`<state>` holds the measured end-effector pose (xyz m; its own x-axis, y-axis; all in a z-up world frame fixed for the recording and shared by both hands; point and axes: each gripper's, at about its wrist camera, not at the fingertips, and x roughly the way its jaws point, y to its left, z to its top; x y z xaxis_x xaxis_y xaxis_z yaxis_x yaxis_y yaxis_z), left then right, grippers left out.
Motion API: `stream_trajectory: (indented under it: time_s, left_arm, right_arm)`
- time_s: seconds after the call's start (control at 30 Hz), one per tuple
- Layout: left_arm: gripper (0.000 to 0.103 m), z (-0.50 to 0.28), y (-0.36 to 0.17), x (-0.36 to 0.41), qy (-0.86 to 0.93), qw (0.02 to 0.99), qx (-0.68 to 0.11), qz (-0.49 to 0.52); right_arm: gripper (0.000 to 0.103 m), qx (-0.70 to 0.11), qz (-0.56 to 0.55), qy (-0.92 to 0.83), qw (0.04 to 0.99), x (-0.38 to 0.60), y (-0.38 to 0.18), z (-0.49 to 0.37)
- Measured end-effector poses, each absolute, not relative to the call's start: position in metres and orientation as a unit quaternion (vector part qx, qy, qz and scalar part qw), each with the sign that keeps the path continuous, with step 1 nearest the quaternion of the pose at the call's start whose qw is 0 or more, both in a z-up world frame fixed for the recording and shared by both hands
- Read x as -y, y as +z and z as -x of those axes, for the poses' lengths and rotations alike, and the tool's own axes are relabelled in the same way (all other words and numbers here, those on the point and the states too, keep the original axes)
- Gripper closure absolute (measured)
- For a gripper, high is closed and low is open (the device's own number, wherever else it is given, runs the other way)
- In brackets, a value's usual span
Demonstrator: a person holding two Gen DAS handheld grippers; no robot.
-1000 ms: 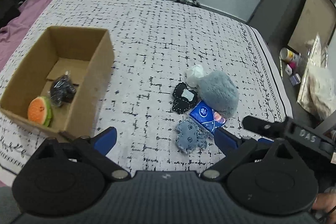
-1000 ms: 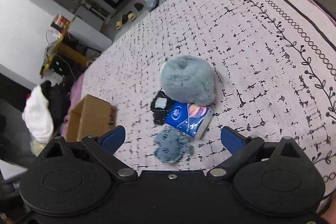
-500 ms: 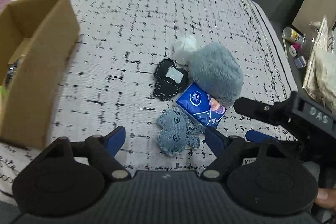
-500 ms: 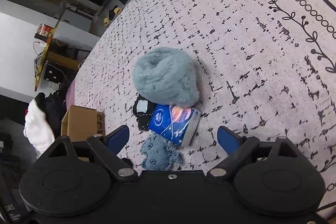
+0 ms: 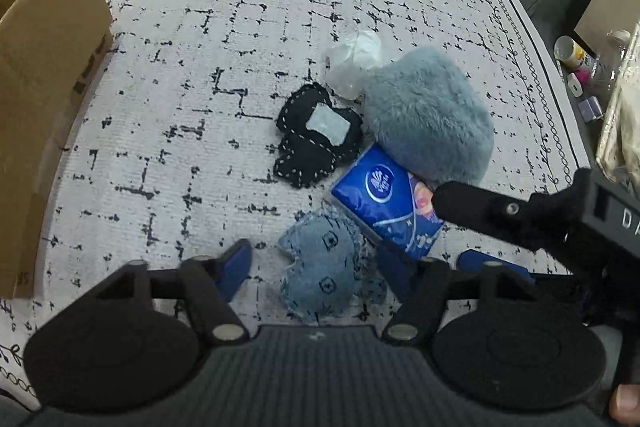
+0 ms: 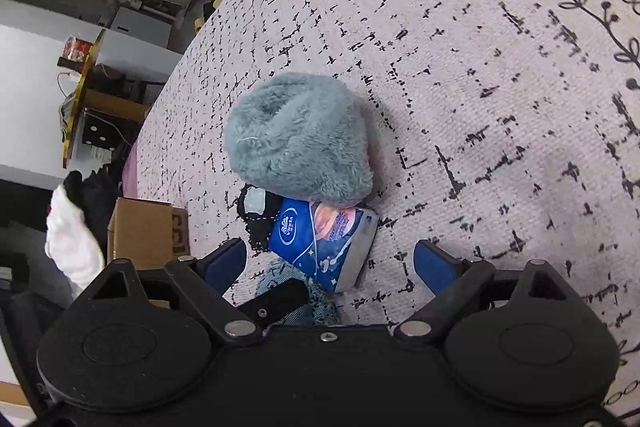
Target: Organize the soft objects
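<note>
Left claw (image 5: 316, 269) low over the bed (image 5: 240, 27), jaws closing with the denim heart pad (image 5: 324, 271) between them; pads not pressing it yet. Right claw (image 6: 330, 263) jaws wide apart, straddling the blue tissue pack (image 6: 324, 247), no contact visible. Pile sits mid-bed: denim heart nearest the claws, its upper right edge tucked under the tissue pack; tissue pack touching the grey fluffy plush (image 5: 428, 119) behind it; black stitched heart pad (image 5: 316, 143) just left of the plush; crumpled clear plastic (image 5: 354, 61) behind both. Cardboard box (image 5: 44, 75) well apart at the left edge of the bed. Right claw's finger (image 5: 480, 207) crosses over the tissue pack in the left wrist view.
</note>
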<state>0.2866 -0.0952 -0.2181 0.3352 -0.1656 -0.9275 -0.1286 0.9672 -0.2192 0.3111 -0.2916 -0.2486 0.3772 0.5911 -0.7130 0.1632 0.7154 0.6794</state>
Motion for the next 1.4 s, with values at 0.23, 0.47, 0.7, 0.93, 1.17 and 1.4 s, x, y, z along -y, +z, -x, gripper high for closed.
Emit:
stream_trajectory:
  time_s: [0.23,0.47,0.7,0.93,1.17,1.4]
  left_arm:
    - [0.082,-0.29,-0.218,0.091,-0.014,0.799,-0.588,0.128]
    - [0.084,-0.279,-0.205,0.079,-0.016,0.798,-0.585,0.141]
    - [0.084,-0.263,-0.171,0.059,-0.007,0.812,-0.566,0.145]
    - [0.084,-0.245,-0.146,0.042,-0.007,0.824,-0.545,0.156]
    - [0.084,-0.227,-0.132,0.027,-0.008,0.831,-0.531,0.168]
    - [0.084,-0.216,-0.122,0.016,-0.016,0.837,-0.518,0.177]
  right_arm:
    - [0.012,-0.539,-0.345,0.144,0.755,0.287,-0.257,-0.316]
    - [0.012,-0.522,-0.351,0.143,0.764,0.283,-0.26,-0.319]
    - [0.072,-0.523,-0.29,0.12,0.792,0.28,-0.253,-0.313]
    - [0.086,-0.527,-0.308,0.129,0.781,0.285,-0.245,-0.297]
    - [0.1,-0.515,-0.304,0.143,0.789,0.285,-0.22,-0.274]
    - [0.103,-0.49,-0.289,0.151,0.808,0.278,-0.198,-0.259]
